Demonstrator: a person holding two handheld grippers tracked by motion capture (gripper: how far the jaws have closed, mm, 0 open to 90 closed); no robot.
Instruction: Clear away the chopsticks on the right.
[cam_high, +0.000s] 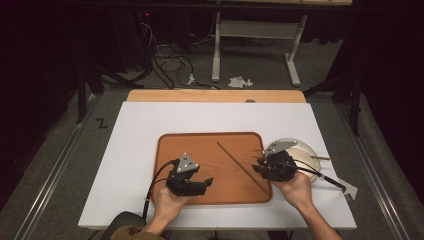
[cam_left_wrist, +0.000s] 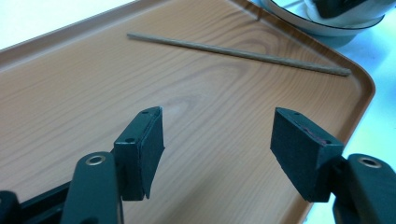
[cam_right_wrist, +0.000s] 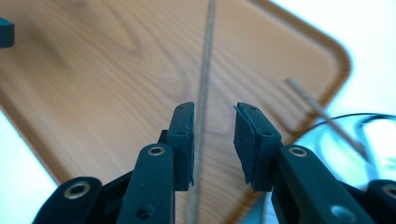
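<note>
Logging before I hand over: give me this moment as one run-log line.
left claw: open, over tray, empty | right claw: open, straddling chopstick on tray | second chopstick: across bowl rim

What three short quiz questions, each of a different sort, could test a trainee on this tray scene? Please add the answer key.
1. True or false: the right claw is shut on the chopstick on the tray.
2. Multiple choice: where does the second chopstick rest? A) flat on the tray; B) across the bowl; C) in the left claw.
3. Fill in: the left claw hovers open over the wooden ____.

Key: 1 false, its jaws stand open, the stick between them; 2 B; 3 tray.
</note>
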